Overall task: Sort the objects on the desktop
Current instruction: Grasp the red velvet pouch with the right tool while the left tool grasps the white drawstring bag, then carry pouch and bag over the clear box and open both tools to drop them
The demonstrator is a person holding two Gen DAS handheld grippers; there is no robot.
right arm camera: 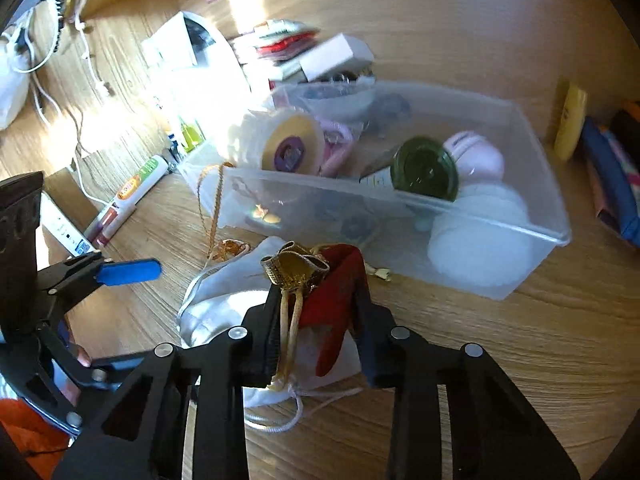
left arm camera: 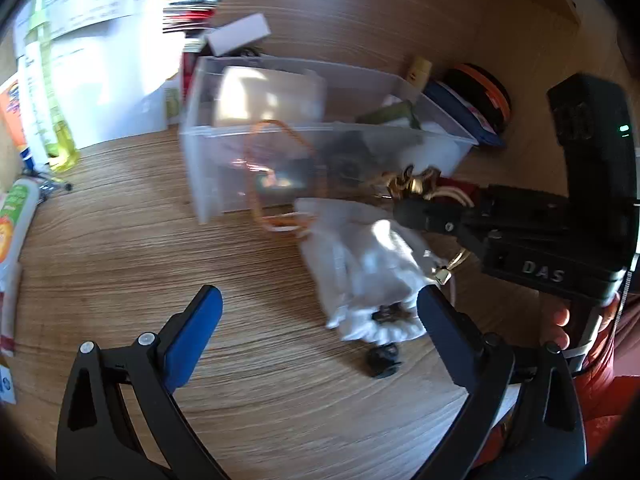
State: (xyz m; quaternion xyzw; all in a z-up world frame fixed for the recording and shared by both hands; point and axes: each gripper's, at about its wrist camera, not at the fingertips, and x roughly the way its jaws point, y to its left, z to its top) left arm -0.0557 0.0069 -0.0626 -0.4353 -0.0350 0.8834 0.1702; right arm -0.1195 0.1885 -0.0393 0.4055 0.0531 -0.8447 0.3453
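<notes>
A clear plastic bin (right arm camera: 520,216) stands on the wooden desk, holding a round tape-like roll (right arm camera: 288,148), a green lid (right arm camera: 424,168) and soft white and pink items. In front of it lies a white drawstring pouch (left arm camera: 360,264). My right gripper (right arm camera: 318,292) is shut on a red pouch with a gold top (right arm camera: 340,288), just above the white pouch (right arm camera: 224,300). It enters the left wrist view from the right, right gripper (left arm camera: 404,208). My left gripper (left arm camera: 320,300) is open, its blue pads (left arm camera: 200,328) straddling the white pouch's near end. A small black object (left arm camera: 384,356) lies beside it.
A gold chain (right arm camera: 216,208) hangs over the bin's left corner. Behind the bin sit white boxes (left arm camera: 240,34) and packets. To the left stand a yellow-liquid bottle (left arm camera: 60,148), a tube (left arm camera: 16,216) and a power strip (right arm camera: 68,236). A dark blue case (right arm camera: 612,184) lies right.
</notes>
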